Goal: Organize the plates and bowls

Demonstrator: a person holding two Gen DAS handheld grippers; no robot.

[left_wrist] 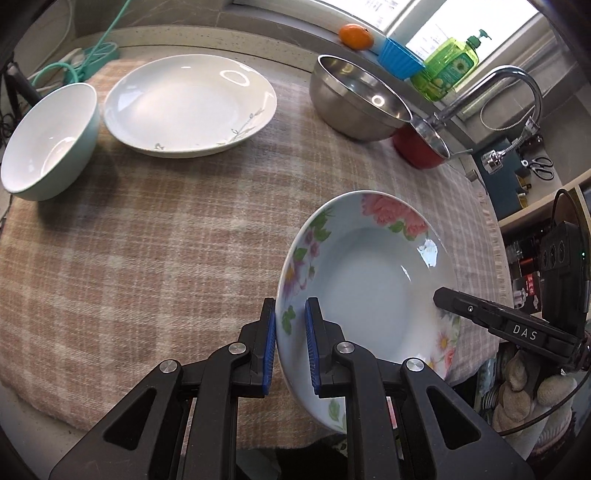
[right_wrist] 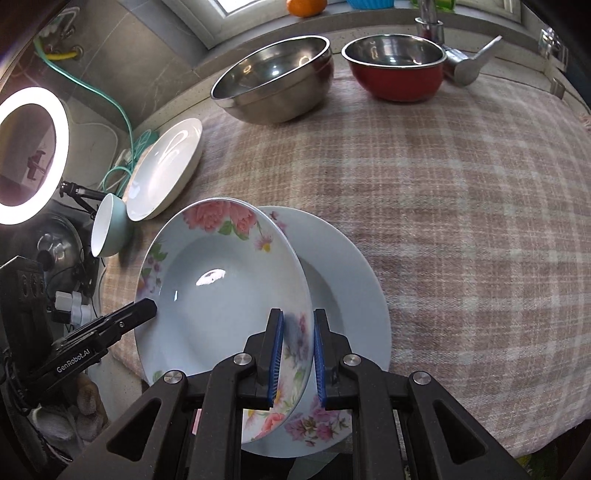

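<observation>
Two hand-held grippers (left_wrist: 290,343) (right_wrist: 298,354) on opposite rims of floral plate (left_wrist: 369,280).

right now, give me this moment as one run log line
left gripper: shut on floral plate | right gripper: shut on same plate's opposite rim | second floral plate: underneath, on cloth

- The counter (left_wrist: 229,35) is covered with a checked cloth (left_wrist: 166,258) in pink and beige.
- On the cloth in the left wrist view, at 10 o'clock, a pale green bowl (left_wrist: 48,144) stands just beside a white plate (left_wrist: 190,105) at 11 o'clock.
- At 1 o'clock a steel bowl (left_wrist: 356,99) stands, with a red bowl (left_wrist: 421,146) touching it on the right.
- In the right wrist view, a second flowered plate (right_wrist: 354,280) lies flat on the cloth near 6 o'clock.
</observation>
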